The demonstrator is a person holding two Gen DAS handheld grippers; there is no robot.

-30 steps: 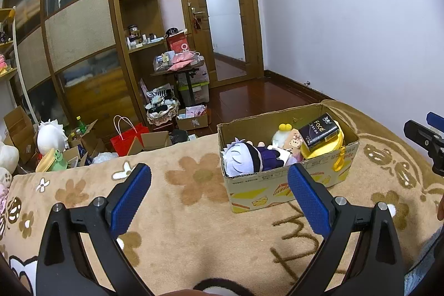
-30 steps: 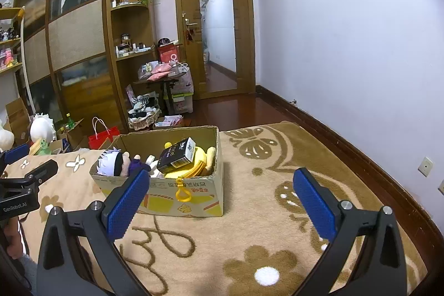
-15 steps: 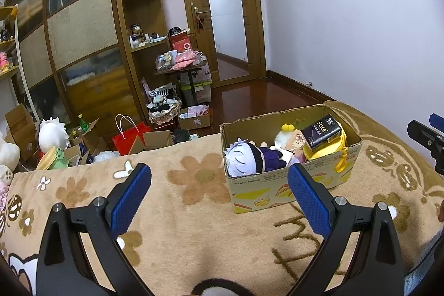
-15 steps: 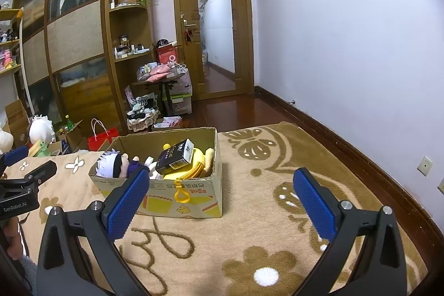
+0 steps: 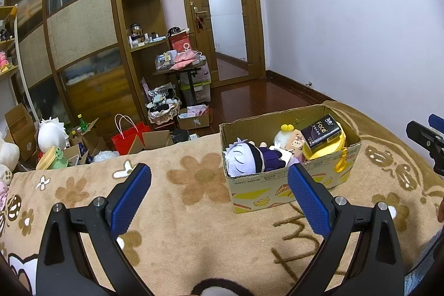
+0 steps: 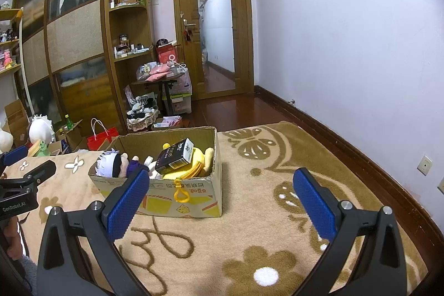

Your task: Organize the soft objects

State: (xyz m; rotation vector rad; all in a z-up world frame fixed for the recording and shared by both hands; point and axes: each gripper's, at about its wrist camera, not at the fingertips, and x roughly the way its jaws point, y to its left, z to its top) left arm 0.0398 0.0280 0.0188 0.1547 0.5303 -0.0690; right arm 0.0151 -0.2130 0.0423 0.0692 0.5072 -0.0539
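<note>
A cardboard box [image 5: 280,186] [image 6: 172,201] sits on the tan flowered blanket [image 5: 177,212]. Inside lie a white-haired plush doll [image 5: 244,157] [image 6: 111,162], a yellow plush [image 5: 324,149] [image 6: 191,162] and a black tissue pack [image 5: 320,131] [image 6: 174,156] on top. My left gripper [image 5: 219,197] is open, held back from the box and to its left, with nothing between its fingers. My right gripper [image 6: 220,203] is open and holds nothing, with the box ahead on its left side. The right gripper's tip [image 5: 424,138] shows at the left wrist view's right edge.
Beyond the blanket's far edge, the floor is crowded: a red paper bag [image 5: 127,136], open cartons [image 5: 155,139], a white plush [image 5: 51,133] and a small table [image 5: 183,68]. A wooden wardrobe [image 5: 80,46] fills the left wall. A door [image 6: 216,27] stands at the back.
Both views have shifted slightly; the box sits a little farther left and higher in the right wrist view. Both grippers stay open and the box's contents have not moved.
</note>
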